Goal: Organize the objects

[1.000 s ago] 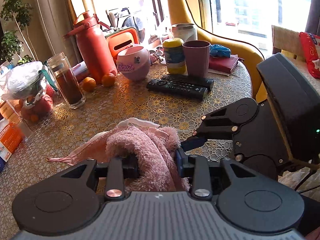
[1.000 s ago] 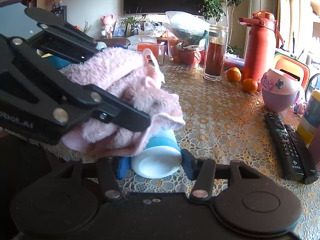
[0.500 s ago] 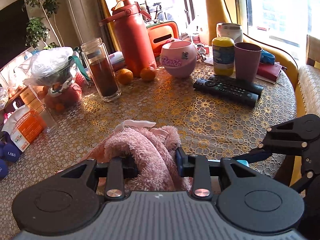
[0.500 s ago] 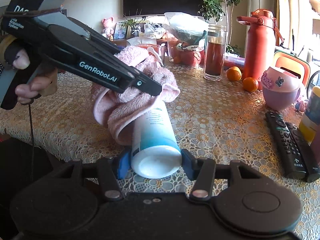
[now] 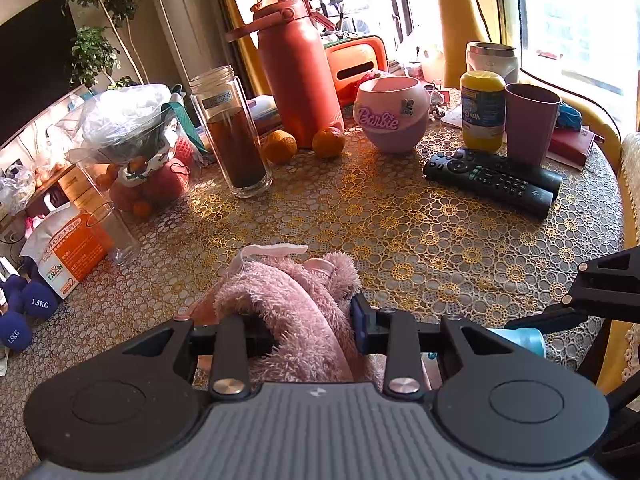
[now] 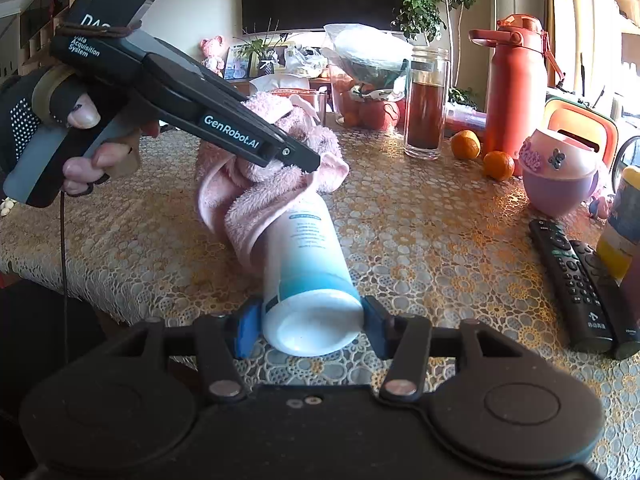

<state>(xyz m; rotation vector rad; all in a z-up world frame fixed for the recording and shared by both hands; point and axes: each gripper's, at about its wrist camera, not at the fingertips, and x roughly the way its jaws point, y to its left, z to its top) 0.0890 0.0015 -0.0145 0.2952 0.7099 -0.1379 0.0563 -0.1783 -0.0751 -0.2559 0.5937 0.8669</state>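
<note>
My left gripper (image 5: pixel 308 324) is shut on a fluffy pink cloth (image 5: pixel 296 300), held low over the lace-covered table (image 5: pixel 400 216). In the right wrist view the cloth (image 6: pixel 256 184) drapes over the far end of a white and blue tube (image 6: pixel 308 256). My right gripper (image 6: pixel 308 324) is shut on the tube's white cap end, and the tube lies pointing away over the table's near edge. The left gripper (image 6: pixel 308 160) comes in from the left there. The tube's blue end (image 5: pixel 520 338) shows at the lower right in the left wrist view.
Two black remotes (image 5: pixel 492 176), a mauve cup (image 5: pixel 528 120), a yellow-lidded jar (image 5: pixel 482 112), a pink Barbie bowl (image 5: pixel 392 116), two oranges (image 5: pixel 328 142), a red flask (image 5: pixel 296 72), a glass jar of dark liquid (image 5: pixel 236 136) and a bagged fruit bowl (image 5: pixel 132 140) stand across the table's far side.
The left gripper has drawn the pink cloth back and to the left, uncovering most of the tube. The right gripper has kept hold of the tube's cap end.
</note>
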